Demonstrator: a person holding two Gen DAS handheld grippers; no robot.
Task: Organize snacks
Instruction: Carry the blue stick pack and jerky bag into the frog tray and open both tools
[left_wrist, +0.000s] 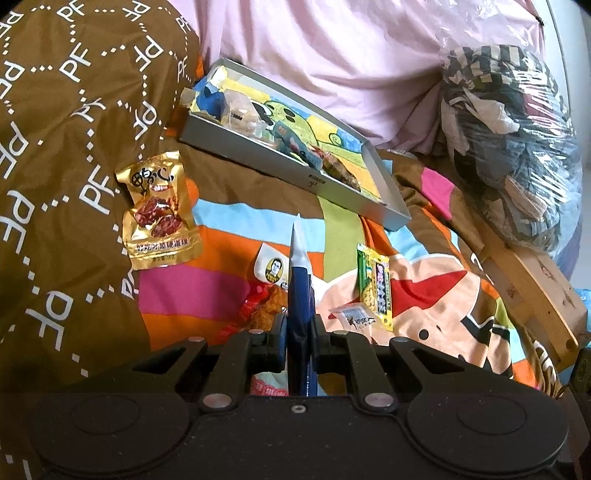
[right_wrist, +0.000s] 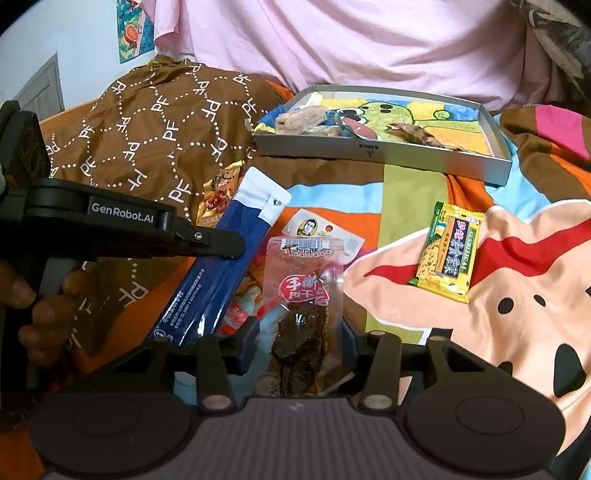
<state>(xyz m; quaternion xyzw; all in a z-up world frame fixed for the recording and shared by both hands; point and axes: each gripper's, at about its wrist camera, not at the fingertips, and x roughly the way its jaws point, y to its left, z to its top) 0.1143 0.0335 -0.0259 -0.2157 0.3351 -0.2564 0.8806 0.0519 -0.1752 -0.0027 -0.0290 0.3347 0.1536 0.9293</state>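
Note:
My left gripper is shut on a blue stick packet, which I see edge-on with its white tip pointing away. The right wrist view shows the same gripper from the side, holding the blue packet over the bedspread. My right gripper is shut on a clear packet of dark dried meat with a red label. The grey box tray lies farther back and holds several snacks. Loose on the spread are a gold packet, a yellow-green bar and a white portrait-label packet.
A brown quilt with a letter pattern bulges at the left. Pink fabric rises behind the tray. A clear plastic bag of clothes and a wooden board sit at the right. A hand grips the left gripper's handle.

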